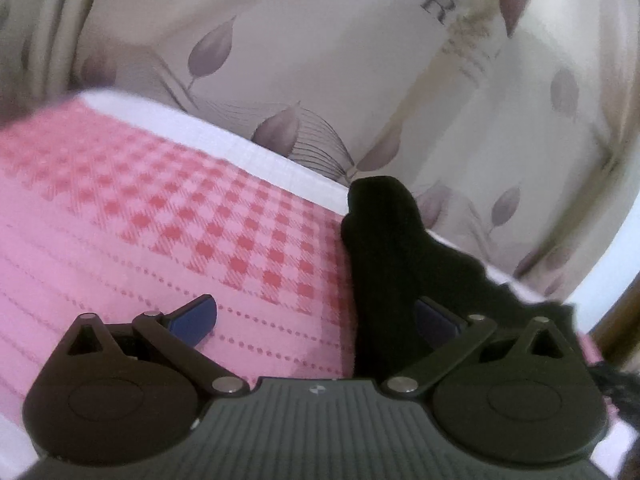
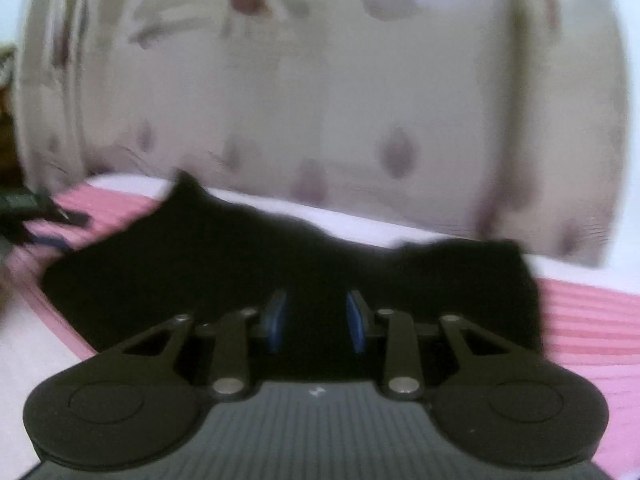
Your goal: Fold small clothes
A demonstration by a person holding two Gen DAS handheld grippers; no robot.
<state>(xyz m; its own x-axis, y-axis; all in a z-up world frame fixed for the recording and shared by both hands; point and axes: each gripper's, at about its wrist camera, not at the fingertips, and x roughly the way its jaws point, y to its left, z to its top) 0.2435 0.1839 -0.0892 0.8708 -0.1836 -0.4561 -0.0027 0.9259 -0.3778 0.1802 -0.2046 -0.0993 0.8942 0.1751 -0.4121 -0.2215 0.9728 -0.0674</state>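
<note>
A small black garment (image 1: 384, 248) lies on a pink checked cloth (image 1: 160, 208). In the left wrist view my left gripper (image 1: 316, 320) is open wide; the garment's edge lies between the blue pads, draped over the right pad (image 1: 436, 324). In the right wrist view the black garment (image 2: 240, 264) spreads across the pink cloth (image 2: 592, 320). My right gripper (image 2: 318, 320) hovers over its middle, jaws partly open with a narrow gap, nothing clearly pinched. The left gripper (image 2: 28, 216) shows at the far left edge. The view is blurred.
A cream curtain with purple leaf print (image 1: 360, 80) hangs behind the surface, also seen in the right wrist view (image 2: 320, 100). A white border (image 1: 248, 148) edges the pink cloth at the back.
</note>
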